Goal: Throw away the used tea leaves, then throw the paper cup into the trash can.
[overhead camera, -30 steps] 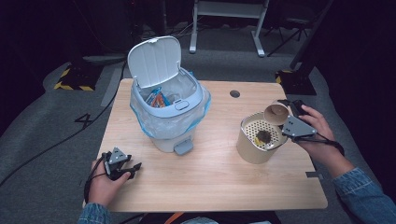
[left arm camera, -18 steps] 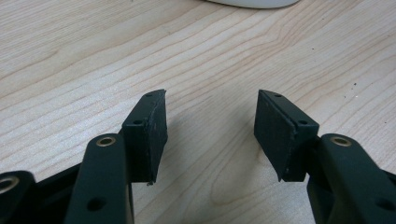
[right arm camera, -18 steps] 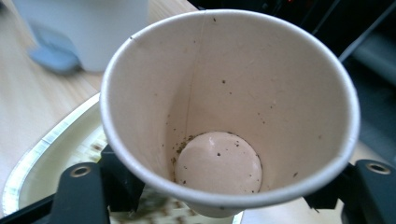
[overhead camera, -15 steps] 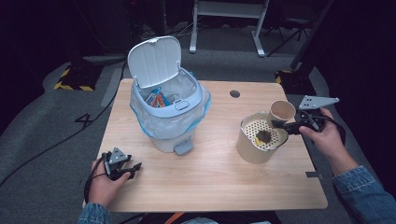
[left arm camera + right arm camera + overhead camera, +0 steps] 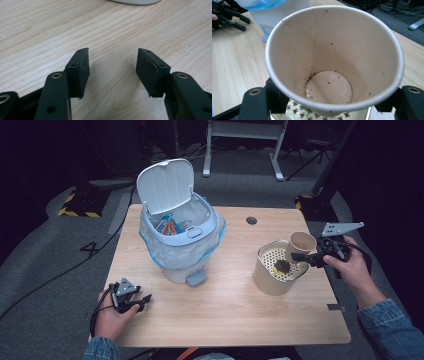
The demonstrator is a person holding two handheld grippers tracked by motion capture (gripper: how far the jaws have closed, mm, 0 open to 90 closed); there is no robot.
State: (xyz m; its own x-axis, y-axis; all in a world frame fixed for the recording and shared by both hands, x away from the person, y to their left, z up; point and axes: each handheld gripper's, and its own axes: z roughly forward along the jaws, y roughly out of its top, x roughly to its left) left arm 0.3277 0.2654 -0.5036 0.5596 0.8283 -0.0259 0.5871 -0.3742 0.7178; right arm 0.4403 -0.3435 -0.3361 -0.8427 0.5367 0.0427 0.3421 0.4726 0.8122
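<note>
A paper cup [image 5: 301, 241] hangs tilted at the far right rim of a cream canister with a perforated strainer top [image 5: 272, 272]. My right gripper [image 5: 300, 256] is shut on the cup. In the right gripper view the cup [image 5: 332, 50] is empty, with brown specks and a wet film at its bottom, and the right gripper [image 5: 334, 106] clasps its lower wall. A dark lump [image 5: 282, 266] lies on the strainer. My left gripper [image 5: 141, 301] rests on the table [image 5: 225, 315] at the front left, and its jaws [image 5: 112, 67] stand open over bare wood.
A white pedal bin [image 5: 186, 251] with a blue liner and raised lid stands at the middle left, with wrappers inside. A cable hole [image 5: 251, 220] sits near the table's far edge. Dark floor and a metal stand lie beyond.
My right hand has shifted slightly right and rolled with the cup, so its grey plate now stands up clear of the canister. The left hand has not moved.
</note>
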